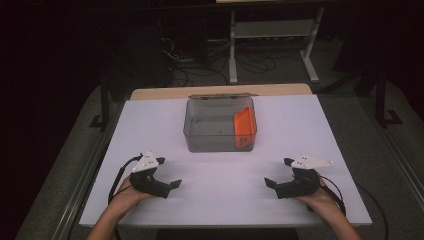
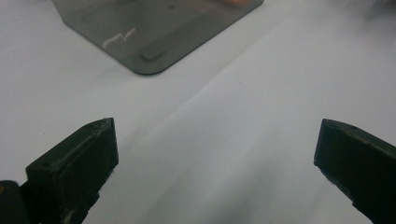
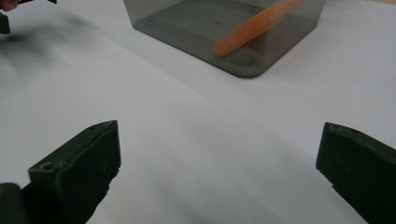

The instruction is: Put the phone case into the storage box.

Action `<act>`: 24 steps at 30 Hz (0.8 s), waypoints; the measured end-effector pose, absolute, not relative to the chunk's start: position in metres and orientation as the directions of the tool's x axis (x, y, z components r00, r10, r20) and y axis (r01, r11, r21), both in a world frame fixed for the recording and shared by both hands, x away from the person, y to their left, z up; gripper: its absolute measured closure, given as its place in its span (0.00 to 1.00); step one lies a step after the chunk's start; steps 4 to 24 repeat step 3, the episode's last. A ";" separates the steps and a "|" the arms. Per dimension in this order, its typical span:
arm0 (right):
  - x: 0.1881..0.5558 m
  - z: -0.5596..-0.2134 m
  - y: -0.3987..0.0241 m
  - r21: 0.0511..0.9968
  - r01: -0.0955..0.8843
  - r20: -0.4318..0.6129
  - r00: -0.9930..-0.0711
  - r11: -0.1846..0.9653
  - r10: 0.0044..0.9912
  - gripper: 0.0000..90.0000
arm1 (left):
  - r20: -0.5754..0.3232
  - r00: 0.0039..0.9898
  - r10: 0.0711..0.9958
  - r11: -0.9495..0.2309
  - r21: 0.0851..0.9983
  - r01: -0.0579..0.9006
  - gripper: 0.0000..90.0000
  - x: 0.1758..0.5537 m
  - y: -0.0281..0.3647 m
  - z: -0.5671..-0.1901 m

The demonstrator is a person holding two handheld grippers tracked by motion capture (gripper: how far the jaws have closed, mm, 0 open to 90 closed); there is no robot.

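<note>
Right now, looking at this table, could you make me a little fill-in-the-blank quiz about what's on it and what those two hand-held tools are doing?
1. The orange piece lies inside the grey see-through ____.
2. It leans against the box's ____ wall as seen in the high view.
3. The left gripper and the right gripper both have their fingers spread ____.
4. Both grippers sit over the ____ table, apart from the box.

Missing words: box; right; open; white

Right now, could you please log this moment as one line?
left gripper: open, empty, low over table | right gripper: open, empty | bin: mid-table, orange piece leaning inside at right
</note>
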State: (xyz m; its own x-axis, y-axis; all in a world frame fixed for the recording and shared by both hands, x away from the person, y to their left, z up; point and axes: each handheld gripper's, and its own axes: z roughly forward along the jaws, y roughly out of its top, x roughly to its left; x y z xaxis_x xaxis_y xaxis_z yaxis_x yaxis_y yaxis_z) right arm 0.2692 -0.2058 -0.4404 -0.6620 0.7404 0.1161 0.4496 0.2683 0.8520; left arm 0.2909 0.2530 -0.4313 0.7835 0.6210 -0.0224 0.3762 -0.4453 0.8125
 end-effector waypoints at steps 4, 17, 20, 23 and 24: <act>0.268 -0.440 -0.206 0.853 0.446 0.112 -0.664 0.272 0.739 0.00 | -0.022 0.786 0.618 -0.445 0.814 0.373 0.00 0.290 0.252 -0.431; 0.268 -0.440 -0.206 0.853 0.446 0.112 -0.664 0.272 0.739 0.00 | -0.022 0.786 0.618 -0.445 0.814 0.373 0.00 0.290 0.252 -0.431; 0.268 -0.440 -0.206 0.853 0.446 0.112 -0.664 0.272 0.739 0.00 | -0.022 0.786 0.618 -0.445 0.814 0.373 0.00 0.290 0.252 -0.431; 0.268 -0.440 -0.206 0.853 0.446 0.112 -0.664 0.272 0.739 0.00 | -0.022 0.786 0.618 -0.445 0.814 0.373 0.00 0.290 0.252 -0.431; 0.268 -0.440 -0.206 0.853 0.446 0.112 -0.664 0.272 0.739 0.00 | -0.022 0.786 0.618 -0.445 0.814 0.373 0.00 0.290 0.252 -0.431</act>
